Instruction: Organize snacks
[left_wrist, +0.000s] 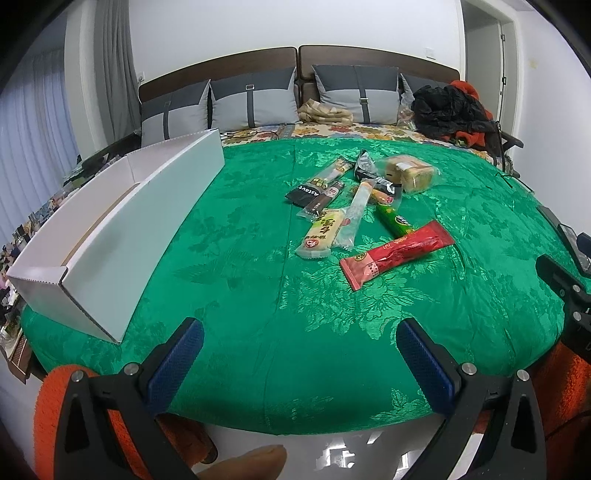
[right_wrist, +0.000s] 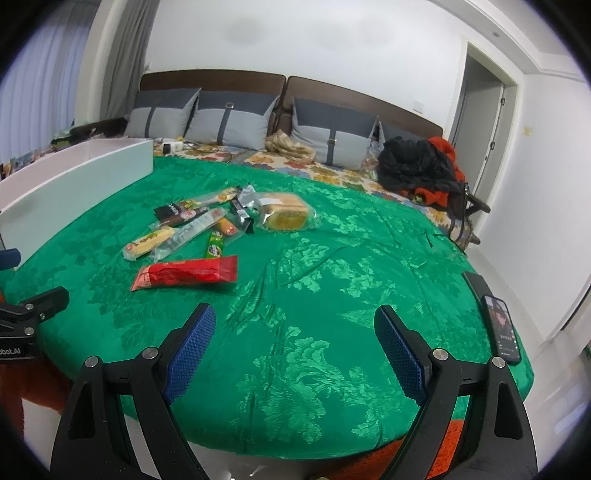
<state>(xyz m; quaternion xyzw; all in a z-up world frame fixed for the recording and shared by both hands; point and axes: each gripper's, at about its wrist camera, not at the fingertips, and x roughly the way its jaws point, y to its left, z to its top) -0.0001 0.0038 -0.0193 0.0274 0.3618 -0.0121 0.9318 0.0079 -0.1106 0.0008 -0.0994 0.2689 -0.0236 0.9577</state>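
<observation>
- Left gripper (left_wrist: 299, 365): jaws spread wide, holding nothing, hanging over the near edge of the bed (left_wrist: 258, 280); right gripper (right_wrist: 295, 350): likewise wide and empty, over the near edge.
- Snacks (left_wrist: 354, 206): a loose overlapping heap at mid-bed; red packet (left_wrist: 397, 254) nearest, bread bag (left_wrist: 410, 171) at the far side. White box (left_wrist: 122, 236) lies open along the left edge.
- Risks, as judged: wrappers overlap, so a closing pinch may catch two at once or drag neighbours; glossy film may slip from the pads; the soft bread may crush under a firm grip; the phone (right_wrist: 502, 328) at the right edge could be knocked off.
- Surface: green patterned cover, soft and creased, so a downward push sinks.
- Room: grey pillows (left_wrist: 255, 99) against a brown headboard, dark clothing (left_wrist: 450, 107) at the far right corner, curtains left, door right.
</observation>
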